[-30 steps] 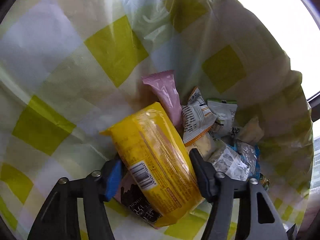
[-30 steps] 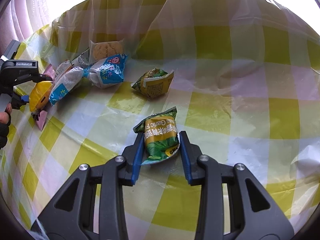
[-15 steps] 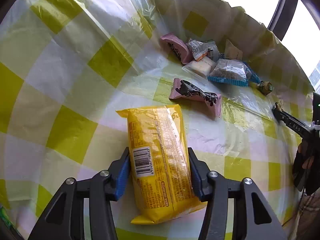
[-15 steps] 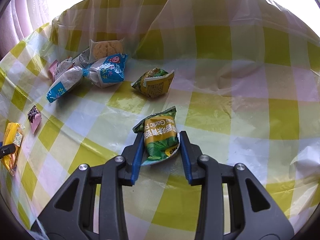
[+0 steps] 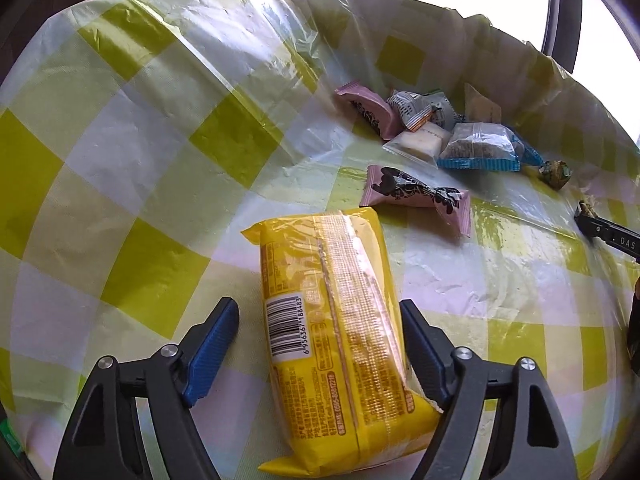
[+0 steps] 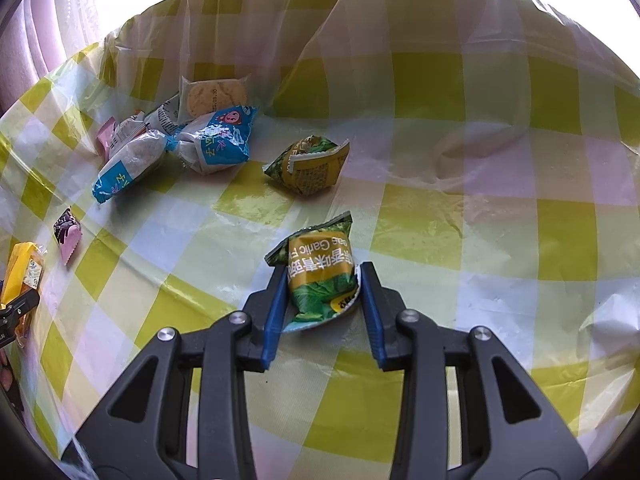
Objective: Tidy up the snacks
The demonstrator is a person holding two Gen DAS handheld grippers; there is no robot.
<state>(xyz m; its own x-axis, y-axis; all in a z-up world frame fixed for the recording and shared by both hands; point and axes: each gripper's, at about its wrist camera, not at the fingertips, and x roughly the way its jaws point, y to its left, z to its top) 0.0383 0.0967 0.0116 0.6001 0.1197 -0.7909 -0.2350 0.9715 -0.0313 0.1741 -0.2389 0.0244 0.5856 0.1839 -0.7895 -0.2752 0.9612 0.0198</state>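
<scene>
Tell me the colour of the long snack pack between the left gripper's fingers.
Yellow, with a white barcode label; the snack pack shows best in the left wrist view.

Bench cloth [image 5: 132,168]: yellow-green, white and pale pink check, glossy. Between left fingers [image 5: 212,344] (blue pads, black frames): yellow snack pack [image 5: 340,320], orange print, white barcode patch. Ahead of them: pink wrapper with black print [image 5: 416,196]. Between right fingers [image 6: 276,312] (same blue on black): green garlic pea packet [image 6: 320,276] with mustard-yellow band. Beyond it: green-and-gold packet [image 6: 308,164]; left of that, blue-and-white packets [image 6: 216,144] with pink cartoon figure.
</scene>
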